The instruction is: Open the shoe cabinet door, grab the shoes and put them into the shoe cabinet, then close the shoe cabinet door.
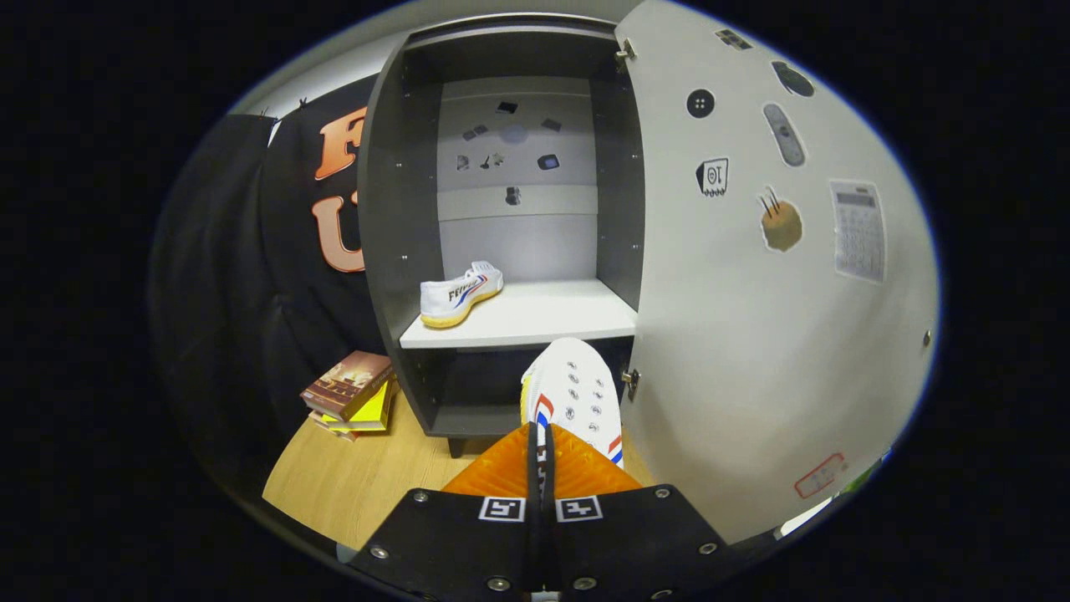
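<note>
A white shoe (577,393) with red and blue side stripes is seen pinched at its heel end between the gripper (541,447), whose two fingers are drawn almost together, only a thin part of the shoe separating them. The shoe is held toe-forward, its laced upper turned toward the camera, just ahead of the fingers and in front of the lower front edge of the shoe cabinet (393,209).

The cabinet door (752,351) is swung fully open to the right of the held shoe, its pale inner face dotted with stickers of small objects. Two hinges are visible along its inner edge, one near the top and one close to the shoe's toe.

Inside the dark-walled cabinet, a second white shoe (461,294) with a yellowish sole is set on the left part of the white shelf (552,318), its toe pointed toward the back right. The rest of the shelf beside it lies bare. More small stickers are seen on the pale back panel (518,167) above.

A stack of books (349,393) is placed on the wooden floor (359,485) to the left of the cabinet's base, against the black cloth wall.
</note>
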`<state>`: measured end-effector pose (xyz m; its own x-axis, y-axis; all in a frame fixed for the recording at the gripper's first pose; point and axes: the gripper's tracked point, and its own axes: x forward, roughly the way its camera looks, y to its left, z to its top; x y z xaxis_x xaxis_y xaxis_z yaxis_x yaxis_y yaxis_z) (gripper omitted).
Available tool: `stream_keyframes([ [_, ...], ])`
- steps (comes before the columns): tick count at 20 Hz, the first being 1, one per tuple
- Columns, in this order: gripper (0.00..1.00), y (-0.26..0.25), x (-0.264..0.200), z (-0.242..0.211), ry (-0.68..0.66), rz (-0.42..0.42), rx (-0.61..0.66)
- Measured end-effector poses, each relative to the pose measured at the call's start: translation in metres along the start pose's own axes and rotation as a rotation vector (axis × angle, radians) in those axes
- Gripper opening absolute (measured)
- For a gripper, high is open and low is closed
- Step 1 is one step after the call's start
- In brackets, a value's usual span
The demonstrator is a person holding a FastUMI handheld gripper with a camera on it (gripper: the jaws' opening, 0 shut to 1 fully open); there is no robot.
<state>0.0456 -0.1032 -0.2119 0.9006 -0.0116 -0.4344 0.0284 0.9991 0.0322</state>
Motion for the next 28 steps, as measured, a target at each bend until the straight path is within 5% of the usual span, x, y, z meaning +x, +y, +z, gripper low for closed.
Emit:
stream_keyframes([
  [8,0.00,0.006,0.040,0.085,-0.065,-0.031,-0.062],
  [16,0.00,0.003,0.140,0.145,-0.088,-0.040,-0.125],
  [28,0.00,0.010,0.299,0.154,-0.063,-0.022,-0.272],
])
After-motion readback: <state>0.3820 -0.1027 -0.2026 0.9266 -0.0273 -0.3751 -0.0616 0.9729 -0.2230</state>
